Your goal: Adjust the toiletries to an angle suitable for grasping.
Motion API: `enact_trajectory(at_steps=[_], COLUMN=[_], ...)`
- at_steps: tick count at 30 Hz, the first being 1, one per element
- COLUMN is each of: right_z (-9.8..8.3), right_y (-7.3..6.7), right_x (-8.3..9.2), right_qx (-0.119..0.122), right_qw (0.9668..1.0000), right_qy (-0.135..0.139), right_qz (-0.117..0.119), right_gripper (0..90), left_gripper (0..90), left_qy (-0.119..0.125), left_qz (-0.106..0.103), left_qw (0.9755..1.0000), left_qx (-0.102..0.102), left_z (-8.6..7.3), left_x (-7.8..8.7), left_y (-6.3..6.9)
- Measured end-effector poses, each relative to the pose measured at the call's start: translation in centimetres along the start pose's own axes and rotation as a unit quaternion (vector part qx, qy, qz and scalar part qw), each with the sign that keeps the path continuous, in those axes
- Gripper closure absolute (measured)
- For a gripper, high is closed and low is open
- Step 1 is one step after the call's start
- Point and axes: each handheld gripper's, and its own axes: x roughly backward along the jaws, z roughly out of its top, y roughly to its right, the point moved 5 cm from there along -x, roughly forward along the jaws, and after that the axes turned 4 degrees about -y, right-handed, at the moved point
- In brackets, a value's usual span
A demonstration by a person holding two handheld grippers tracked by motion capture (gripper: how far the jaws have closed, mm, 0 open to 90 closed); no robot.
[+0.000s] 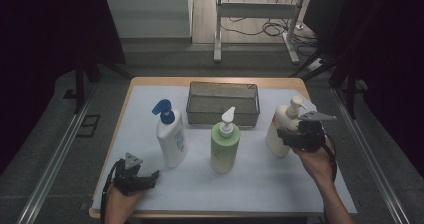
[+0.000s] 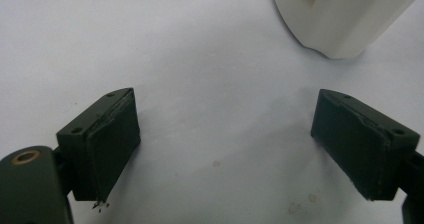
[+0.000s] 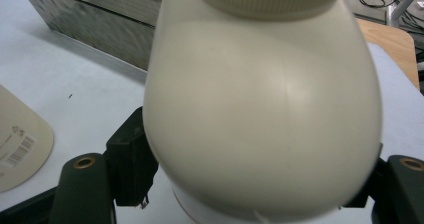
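Cream pump bottle (image 1: 280,134) — near the table's (image 1: 150,84) right edge, right gripper (image 1: 295,136) clamped around it.
Left gripper (image 1: 150,176) spread, empty, front-left corner; bare white sheet (image 1: 260,184) between — grey floor beyond.

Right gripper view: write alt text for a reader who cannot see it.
A cream bottle sits close up between the right gripper jaws, which stand at either side of its body. A mesh basket lies behind at upper left on the white table cover.
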Motion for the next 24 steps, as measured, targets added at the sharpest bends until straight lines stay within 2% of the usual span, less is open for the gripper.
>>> enact_trajectory(at_steps=[10,13,16,24], right_z=[0.58,0.64,0.6,0.62], right_y=[0.02,0.09,0.28,-0.04], right_x=[-0.44,-0.43,-0.29,-0.16], right_qx=[-0.002,-0.005,-0.019,-0.009], right_qw=[1.0,1.0,0.9997,0.9999], right_qy=[0.002,0.002,0.003,0.002], right_qz=[0.0,0.001,0.014,0.011], right_gripper=[31.6,33.5,35.2,36.2], left_gripper=[11.6,11.6,11.6,11.6], left_qy=[-0.001,-0.001,0.0,0.0], left_qz=[0.0,0.0,0.0,0.0], left_qw=[1.0,1.0,1.0,1.0], left_qx=[-0.001,-0.001,0.0,0.0], left_z=[0.0,0.0,0.0,0.0], left_x=[0.01,0.01,0.0,0.0], left_y=[-0.01,-0.01,0.0,0.0])
